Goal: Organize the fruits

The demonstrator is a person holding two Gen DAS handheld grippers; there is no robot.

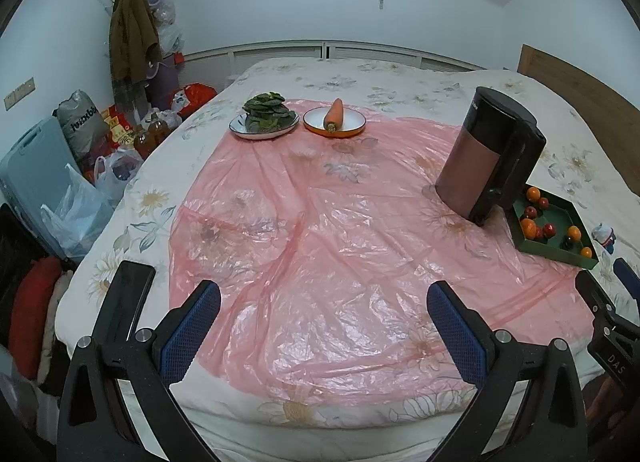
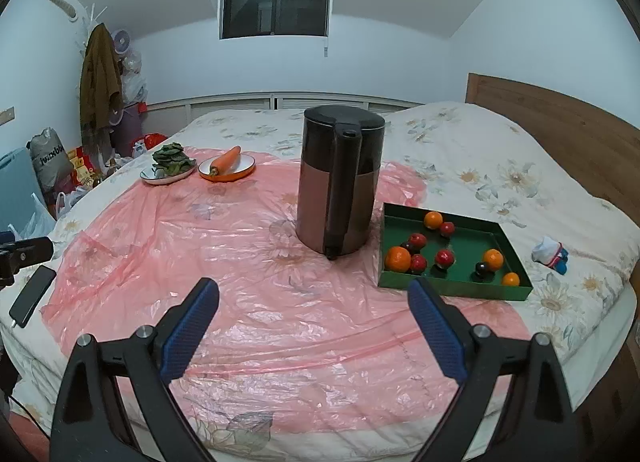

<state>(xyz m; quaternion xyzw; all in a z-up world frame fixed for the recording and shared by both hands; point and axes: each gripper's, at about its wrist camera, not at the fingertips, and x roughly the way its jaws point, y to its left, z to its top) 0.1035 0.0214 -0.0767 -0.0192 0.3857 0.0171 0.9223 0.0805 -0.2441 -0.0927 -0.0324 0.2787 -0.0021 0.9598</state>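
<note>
**Mia:** Both tongs are wide apart and hold nothing. See the left tongs (image 1: 324, 326) and the right tongs (image 2: 314, 322)? They hang over the pink sheet (image 2: 248, 262), on the near side of the kettle (image 2: 340, 181).

**Ben:** Where is the fruit?

**Mia:** In the green tray (image 2: 516, 290), just right of the kettle. All the fruit I can see lies in it, mixed up, not in groups.

**Ben:** Which tongs are closer?

**Mia:** I think the right tongs. The tray sits ahead of them and a bit to the right, with its near edge close to the right finger. From the left tongs, the tray (image 1: 560, 258) is far off to the right, partly behind the kettle (image 1: 492, 157).

**Ben:** Which way does the tray run?

**Mia:** Its long side runs left to right, seen from the right tongs. The fruits are round, so they can be gripped from any side.

**Ben:** How many are there?

**Mia:** Four oranges (image 2: 398, 258), four red ones (image 2: 445, 258) and two dark ones (image 2: 482, 270). One dark one is half hidden, so I may be off.

**Ben:** What else?

**Mia:** Left of the kettle and farther back are two plates. One has greens (image 2: 172, 159), one has a carrot (image 2: 226, 161). A phone (image 2: 32, 300) lies far left of the kettle. A small toy (image 2: 550, 254) lies right of the tray.

**Ben:** Is the job done?

**Mia:** I can't tell. Fruit mixed in one tray fits either gathered up or waiting to be sorted.
</note>
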